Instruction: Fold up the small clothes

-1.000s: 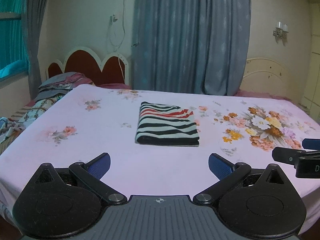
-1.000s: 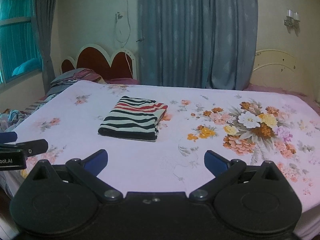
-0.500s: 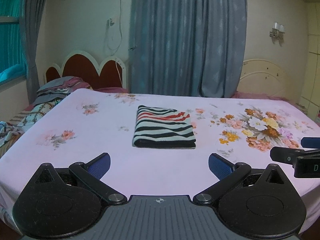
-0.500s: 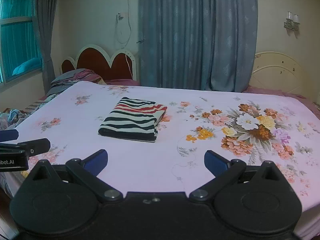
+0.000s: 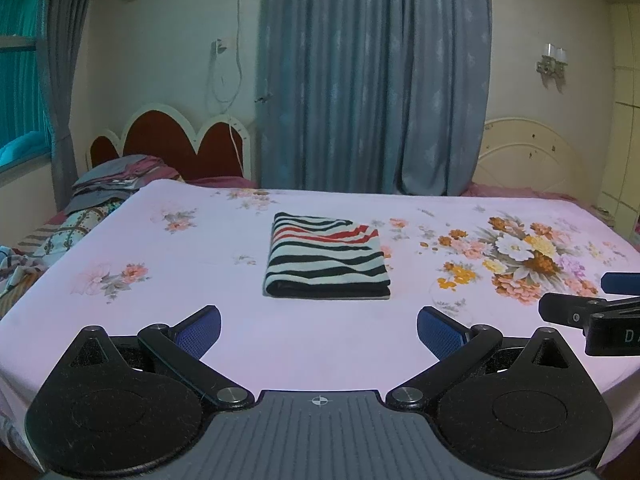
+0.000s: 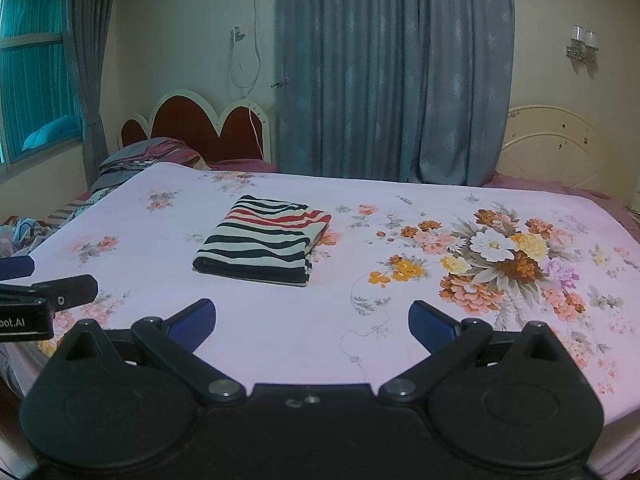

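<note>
A striped garment (image 5: 326,256), black, white and red, lies folded into a neat rectangle in the middle of the pink floral bed (image 5: 200,240). It also shows in the right wrist view (image 6: 262,240). My left gripper (image 5: 319,330) is open and empty, above the bed's near edge, short of the garment. My right gripper (image 6: 312,322) is open and empty, near the front edge, to the right of the garment. The right gripper's side shows at the right edge of the left wrist view (image 5: 592,312). The left gripper's side shows at the left edge of the right wrist view (image 6: 44,292).
A pile of folded clothes and bedding (image 5: 108,184) sits at the bed's far left by a red headboard (image 5: 176,140). Grey curtains (image 5: 372,80) hang behind the bed. A cream headboard (image 5: 532,156) stands at the far right.
Both grippers have pulled back and risen a little, so the folded garment sits slightly farther away and more of the room shows. The garment has not moved.
</note>
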Tool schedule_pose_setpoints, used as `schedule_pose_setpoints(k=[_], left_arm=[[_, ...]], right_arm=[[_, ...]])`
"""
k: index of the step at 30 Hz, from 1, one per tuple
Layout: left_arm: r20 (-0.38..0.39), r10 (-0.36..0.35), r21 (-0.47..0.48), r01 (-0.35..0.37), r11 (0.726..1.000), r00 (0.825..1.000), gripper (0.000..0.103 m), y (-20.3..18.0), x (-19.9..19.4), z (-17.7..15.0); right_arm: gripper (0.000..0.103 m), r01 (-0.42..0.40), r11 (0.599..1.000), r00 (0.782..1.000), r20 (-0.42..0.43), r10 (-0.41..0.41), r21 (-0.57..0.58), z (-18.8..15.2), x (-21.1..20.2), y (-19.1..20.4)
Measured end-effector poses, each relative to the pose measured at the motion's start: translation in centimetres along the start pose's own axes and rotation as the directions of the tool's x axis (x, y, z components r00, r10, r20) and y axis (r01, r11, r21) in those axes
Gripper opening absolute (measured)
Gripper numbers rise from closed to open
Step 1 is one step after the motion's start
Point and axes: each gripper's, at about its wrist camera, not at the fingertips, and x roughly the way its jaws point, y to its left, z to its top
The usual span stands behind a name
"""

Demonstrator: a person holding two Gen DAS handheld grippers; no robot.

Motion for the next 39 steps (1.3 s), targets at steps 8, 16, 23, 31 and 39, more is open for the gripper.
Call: schedule_pose_setpoints(k=[8, 16, 23, 31, 39], left_arm=[[0.006, 0.000, -0.003, 0.000, 1.000, 1.000, 0.103, 0.1, 0.1, 0.1], [0.010, 0.003, -0.008, -0.002, 1.000, 1.000, 0.103, 0.1, 0.2, 0.2], [0.012, 0.003, -0.010, -0.002, 1.000, 1.000, 0.103, -0.1, 0.2, 0.2], [0.016, 0.005, -0.008, -0.005, 1.000, 1.000, 0.103, -0.1, 0.2, 0.4], [0.052, 0.000, 0.024, -0.001, 1.000, 0.999, 0.103, -0.5, 0.1, 0.3]], right_arm=[[0.102, -0.002, 1.000, 1.000, 0.003, 0.002, -0.004, 0.1, 0.1, -0.1], [0.102, -0.003, 1.000, 1.000, 0.003, 0.003, -0.008, 0.2, 0.1, -0.1], [0.102, -0.016, 1.000, 1.000, 0.006, 0.016, -0.024, 0.5, 0.1, -1.2], [0.102, -0.020, 0.999, 1.000, 0.005, 0.020, -0.027, 0.6, 0.2, -1.5], [0.102, -0.024, 0.999, 1.000, 0.002, 0.024, -0.031, 0.4, 0.2, -1.8]])
